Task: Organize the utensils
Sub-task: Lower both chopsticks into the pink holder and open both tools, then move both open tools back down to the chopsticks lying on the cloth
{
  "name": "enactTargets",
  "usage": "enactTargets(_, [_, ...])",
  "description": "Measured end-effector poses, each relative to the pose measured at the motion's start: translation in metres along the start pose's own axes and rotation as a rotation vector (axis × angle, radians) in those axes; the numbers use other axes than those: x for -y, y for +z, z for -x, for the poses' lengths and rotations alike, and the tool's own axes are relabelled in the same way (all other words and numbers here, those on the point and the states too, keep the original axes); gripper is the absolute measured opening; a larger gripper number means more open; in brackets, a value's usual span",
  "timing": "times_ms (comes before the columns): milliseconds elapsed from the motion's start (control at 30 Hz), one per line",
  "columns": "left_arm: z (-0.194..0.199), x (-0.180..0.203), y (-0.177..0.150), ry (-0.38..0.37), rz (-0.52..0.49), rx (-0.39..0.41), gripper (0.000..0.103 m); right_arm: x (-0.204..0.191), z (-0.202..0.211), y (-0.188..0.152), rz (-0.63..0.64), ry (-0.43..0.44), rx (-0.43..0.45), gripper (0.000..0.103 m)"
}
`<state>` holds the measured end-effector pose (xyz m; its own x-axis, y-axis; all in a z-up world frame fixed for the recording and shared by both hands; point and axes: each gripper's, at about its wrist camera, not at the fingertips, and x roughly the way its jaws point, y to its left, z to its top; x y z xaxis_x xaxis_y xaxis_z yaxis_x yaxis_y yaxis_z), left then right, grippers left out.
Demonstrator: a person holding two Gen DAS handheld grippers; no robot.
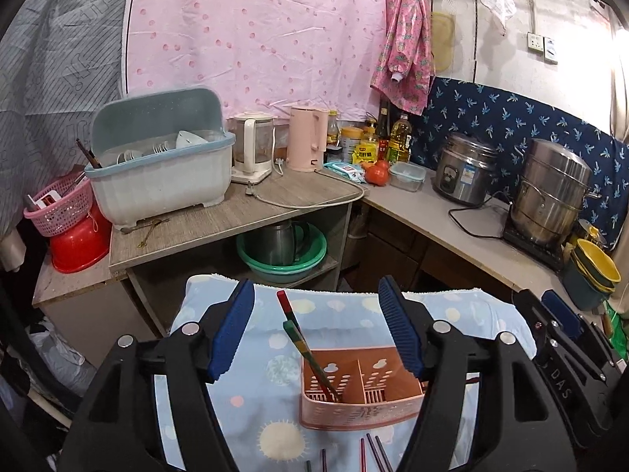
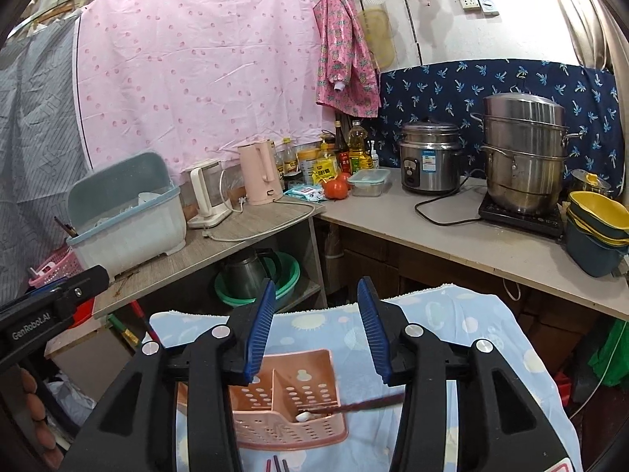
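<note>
A pink perforated utensil holder (image 1: 359,387) with two compartments lies on a light blue patterned cloth (image 1: 255,393). Two chopsticks (image 1: 302,344), one red-tipped and one green-tipped, stand tilted in its left compartment. My left gripper (image 1: 318,334) is open and empty above the holder. In the right wrist view the holder (image 2: 291,405) holds a dark-handled utensil with a white end (image 2: 338,409) lying across its right compartment. My right gripper (image 2: 314,334) is open and empty above it. Loose dark chopsticks (image 1: 369,454) lie on the cloth in front of the holder; they also show in the right wrist view (image 2: 277,464).
A grey-blue dish rack (image 1: 161,169), a blender, a pink kettle (image 1: 306,137) and bottles stand on the wooden counter behind. A rice cooker (image 2: 430,159) and a steel steamer pot (image 2: 525,153) stand on the right counter. Green basins sit on the shelf under the counter (image 1: 281,251).
</note>
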<state>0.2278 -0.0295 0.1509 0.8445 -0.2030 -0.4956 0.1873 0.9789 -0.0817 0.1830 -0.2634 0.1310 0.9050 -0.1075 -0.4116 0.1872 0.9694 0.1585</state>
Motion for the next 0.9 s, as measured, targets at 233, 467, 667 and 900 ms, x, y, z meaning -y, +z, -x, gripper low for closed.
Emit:
enactTargets(233, [0.014, 0.003, -0.009, -0.005, -0.022, -0.008, 0.062, -0.003, 0.022, -0.005, 0.0, 0.022, -0.008, 0.043])
enactTargets(467, [0.03, 0.008, -0.024, -0.003, -0.042, -0.028, 0.062, -0.005, 0.048, -0.022, 0.005, 0.043, -0.025, 0.047])
enactTargets(667, [0.045, 0.011, -0.045, -0.014, -0.05, -0.051, 0.062, -0.001, 0.067, -0.048, -0.005, 0.053, -0.076, 0.047])
enactTargets(900, [0.062, 0.011, -0.09, -0.034, -0.049, -0.112, 0.062, 0.012, 0.089, -0.093, -0.036, 0.059, -0.181, 0.047])
